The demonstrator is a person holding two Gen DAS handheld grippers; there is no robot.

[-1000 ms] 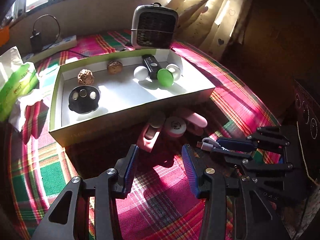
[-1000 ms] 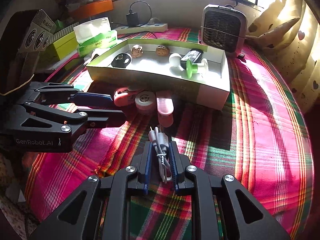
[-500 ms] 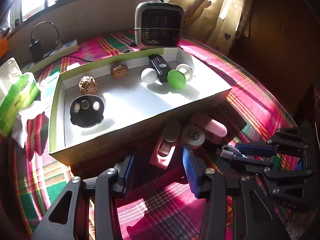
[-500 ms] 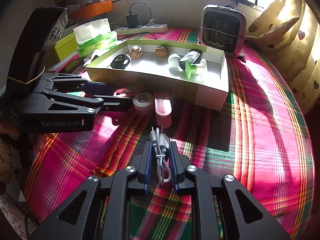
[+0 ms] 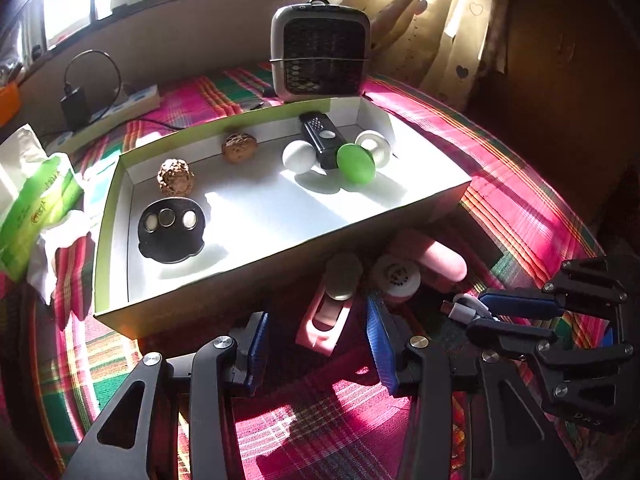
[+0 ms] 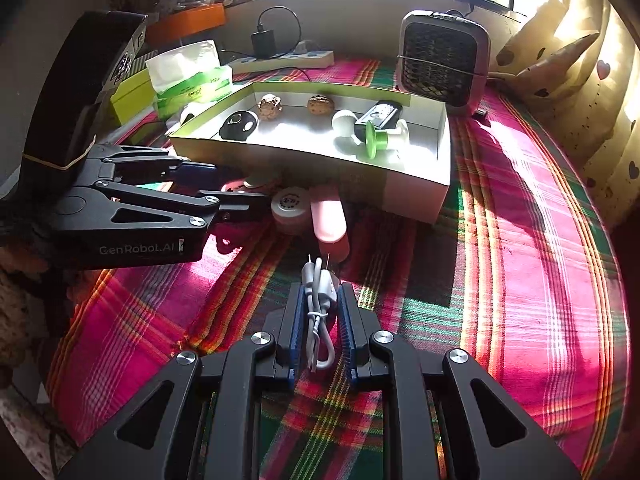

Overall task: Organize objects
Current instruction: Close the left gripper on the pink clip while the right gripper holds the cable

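Observation:
My left gripper [image 5: 318,346] reaches low in front of the box, its jaws closing around a pink holder [image 5: 326,316] with a beige oval top. The blue pads [image 5: 256,350] stand clear of the holder on both sides. Beside it lie a round white case [image 5: 396,276] and a pink capsule case [image 5: 434,258]. My right gripper [image 6: 320,292] is shut on a bundled white cable [image 6: 318,304] just above the cloth. The white box [image 5: 280,258] holds a black disc [image 5: 171,230], two walnuts, a black remote [image 5: 322,138], a white ball and a green spool [image 5: 356,164].
A small fan heater [image 5: 320,52] stands behind the box. A tissue pack [image 5: 36,208] lies at the left, and a power strip with a charger [image 5: 76,106] sits by the wall. Plaid cloth [image 6: 520,260] stretches to the right, with curtains beyond it.
The left gripper has moved forward and down to the pink holder, which now sits between its fingers, and its jaws have narrowed a little. The right gripper has kept still with the cable.

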